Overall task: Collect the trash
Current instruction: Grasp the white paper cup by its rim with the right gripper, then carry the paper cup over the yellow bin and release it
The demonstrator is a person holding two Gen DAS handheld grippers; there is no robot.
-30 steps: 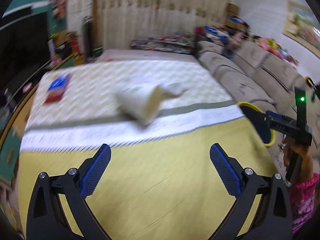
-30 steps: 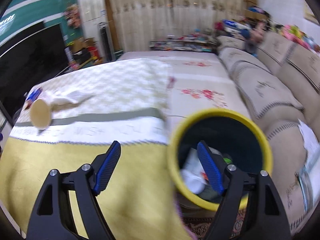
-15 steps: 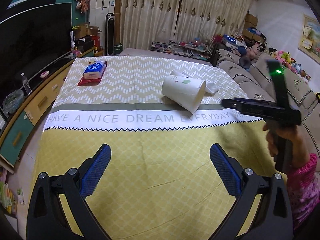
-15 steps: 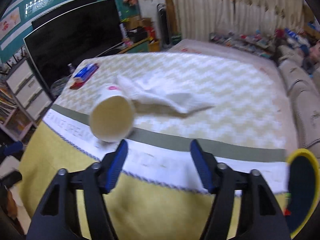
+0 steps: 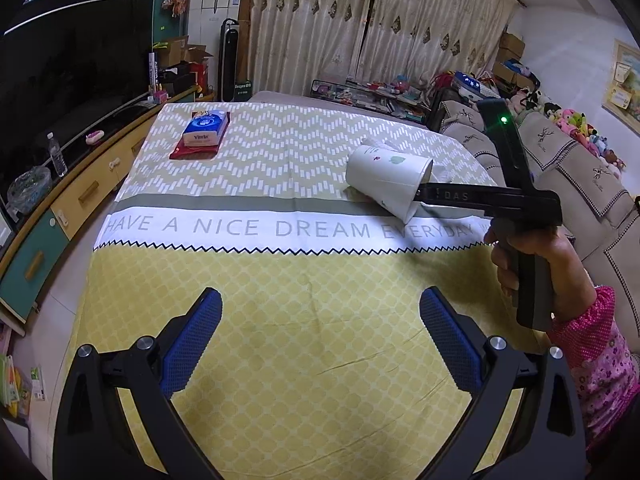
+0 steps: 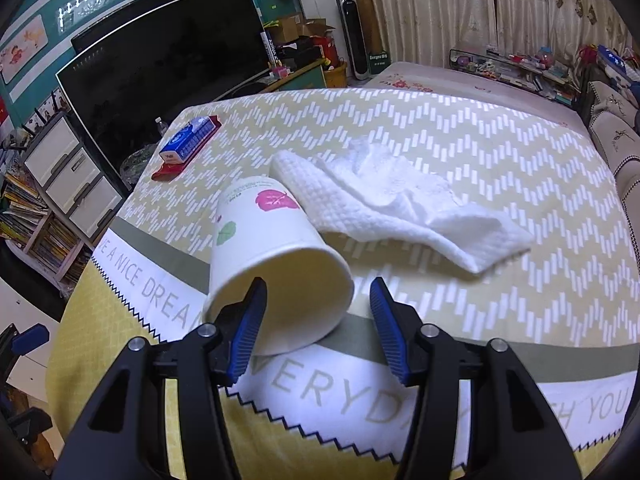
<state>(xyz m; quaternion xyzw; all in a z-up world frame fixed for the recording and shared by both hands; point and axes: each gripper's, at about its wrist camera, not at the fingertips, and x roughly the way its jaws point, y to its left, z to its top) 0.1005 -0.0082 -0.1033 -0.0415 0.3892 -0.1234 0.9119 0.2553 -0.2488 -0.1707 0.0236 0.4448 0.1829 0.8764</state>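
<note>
A white paper cup [image 6: 276,256] with pink and green leaf prints lies on its side on the bed cover, its mouth facing my right gripper [image 6: 318,316]. The jaws are closing: the left pad [image 6: 248,320] sits at the cup's mouth and the right pad [image 6: 386,324] stands just outside the rim without touching it. A crumpled white paper towel [image 6: 400,200] lies right behind the cup. In the left wrist view the right gripper [image 5: 420,196] pokes at the cup [image 5: 380,172] from the right, held by a hand [image 5: 532,256]. My left gripper [image 5: 320,340] hangs open over the yellow cloth, holding nothing.
A blue tissue pack [image 5: 202,130] on a red tray rests at the far left of the bed cover [image 5: 280,264]. A sofa [image 5: 580,168] runs along the right side. A television [image 6: 160,68] and low cabinets stand to the left.
My right gripper swung left from the yellow-rimmed bin to the cup, and its jaws narrowed. The left gripper shifted a little, then held still, staying open.
</note>
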